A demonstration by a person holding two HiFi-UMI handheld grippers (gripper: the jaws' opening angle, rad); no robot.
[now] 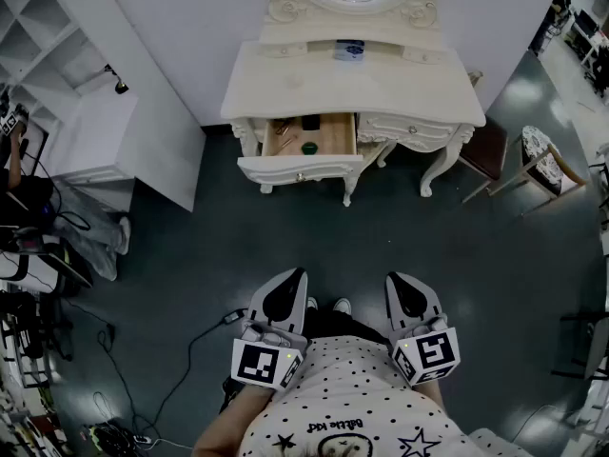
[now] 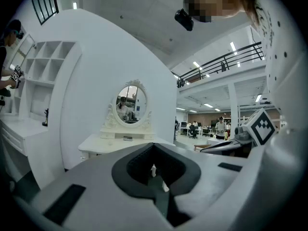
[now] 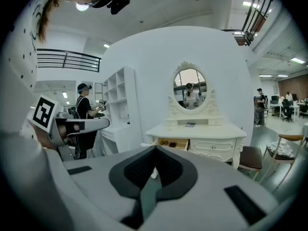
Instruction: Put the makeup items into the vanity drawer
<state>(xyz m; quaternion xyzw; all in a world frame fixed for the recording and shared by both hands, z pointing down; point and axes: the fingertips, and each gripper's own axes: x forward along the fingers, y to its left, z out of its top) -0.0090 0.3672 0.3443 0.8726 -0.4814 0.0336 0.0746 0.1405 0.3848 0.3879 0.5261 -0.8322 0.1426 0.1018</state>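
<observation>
The white vanity [image 1: 285,84] stands ahead against the wall, well beyond both grippers. Its left drawer [image 1: 300,168] is pulled out. Inside lie a dark item [image 1: 310,122], a green item [image 1: 309,147] and something brownish [image 1: 284,129]. A small blue-and-white item [image 1: 349,50] sits on the shelf under the mirror. My left gripper [image 1: 288,276] and right gripper [image 1: 400,281] are held close to the body over the dark floor. Both are shut and hold nothing. The right gripper view shows the open drawer [image 3: 173,143] past the closed jaws. In the left gripper view the vanity [image 2: 110,141] is to the left.
A brown-seated chair [image 1: 490,150] stands right of the vanity, and a second chair with a patterned seat [image 1: 544,155] is further right. White shelving [image 1: 57,46] and a person [image 1: 29,208] are at the left. A cable [image 1: 190,350] runs across the floor.
</observation>
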